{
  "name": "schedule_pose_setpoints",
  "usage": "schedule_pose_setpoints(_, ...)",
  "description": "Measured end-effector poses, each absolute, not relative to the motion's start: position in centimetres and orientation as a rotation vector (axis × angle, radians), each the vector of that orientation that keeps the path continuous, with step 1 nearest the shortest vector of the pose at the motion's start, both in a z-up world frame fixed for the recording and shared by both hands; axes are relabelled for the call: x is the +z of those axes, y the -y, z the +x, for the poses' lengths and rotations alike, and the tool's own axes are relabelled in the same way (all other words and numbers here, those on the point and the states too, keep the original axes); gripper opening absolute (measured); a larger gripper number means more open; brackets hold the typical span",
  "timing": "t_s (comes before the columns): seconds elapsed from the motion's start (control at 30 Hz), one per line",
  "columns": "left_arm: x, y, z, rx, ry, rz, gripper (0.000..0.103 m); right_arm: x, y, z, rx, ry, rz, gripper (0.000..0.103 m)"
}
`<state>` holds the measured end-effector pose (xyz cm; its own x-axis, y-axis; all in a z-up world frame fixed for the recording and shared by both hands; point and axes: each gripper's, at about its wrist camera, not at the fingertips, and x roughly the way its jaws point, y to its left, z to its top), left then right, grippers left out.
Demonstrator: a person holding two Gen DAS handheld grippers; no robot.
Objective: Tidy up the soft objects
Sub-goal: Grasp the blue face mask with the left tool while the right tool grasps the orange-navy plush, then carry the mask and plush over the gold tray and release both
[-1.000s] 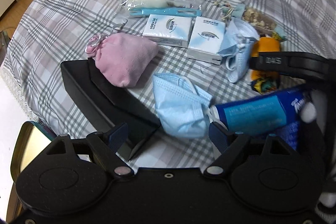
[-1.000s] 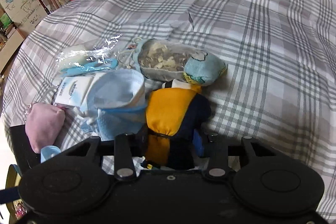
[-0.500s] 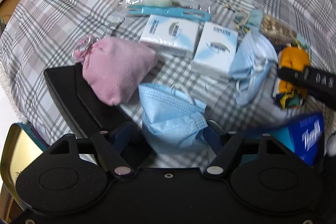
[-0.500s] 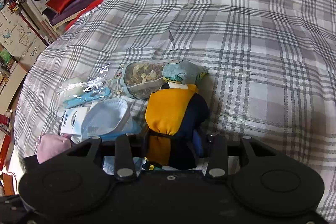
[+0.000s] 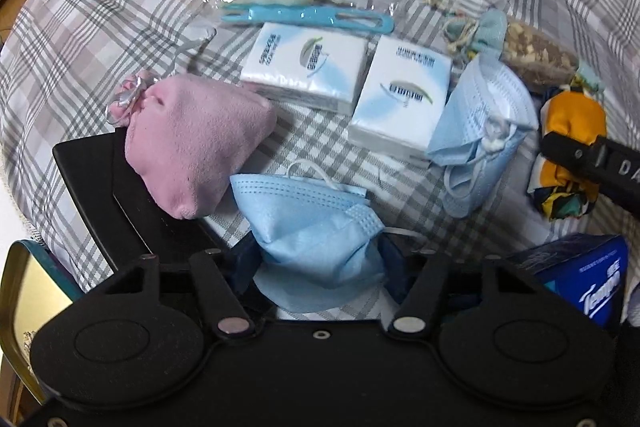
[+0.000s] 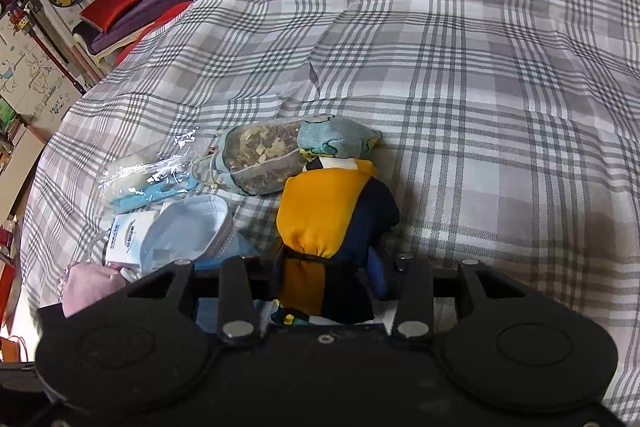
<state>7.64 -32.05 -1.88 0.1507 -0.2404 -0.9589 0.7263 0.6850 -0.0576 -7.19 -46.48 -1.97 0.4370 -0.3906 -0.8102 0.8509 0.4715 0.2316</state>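
My left gripper (image 5: 318, 259) is shut on a crumpled blue face mask (image 5: 312, 223), low over the plaid cloth. A pink pouch (image 5: 192, 139) lies half on a black tray (image 5: 132, 203) to its left. Two white tissue packs (image 5: 308, 63) and a second blue mask (image 5: 480, 123) lie beyond. My right gripper (image 6: 332, 267) is shut on an orange and navy cloth bundle (image 6: 320, 211), which also shows at the right of the left wrist view (image 5: 572, 123).
A clear bag with a blue clip (image 5: 304, 19) and a sachet of dried bits (image 5: 536, 55) lie at the back. A blue tissue box (image 5: 584, 279) sits at the right, a gold tin lid (image 5: 28, 299) at the left. Plaid cloth (image 6: 500, 67) stretches right.
My left gripper moved forward over the blue mask and closed on it. The blue tissue box slid out to the right of the view. My right gripper kept the bundle and tilted upward.
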Motion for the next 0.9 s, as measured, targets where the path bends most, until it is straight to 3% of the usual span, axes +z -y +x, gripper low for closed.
schedule_pose_setpoints(0.47,5.3,27.4,7.8,-0.751,-1.143,0.406,0.055,-2.0,46.9,-8.1,-0.917,-0.719,0.705,0.04)
schedule_pose_setpoints(0.9,4.2,15.5,11.4,-0.595,-1.194,0.351,0.055,-2.7,46.2,-7.6,-0.95,-0.743,0.64,0.04)
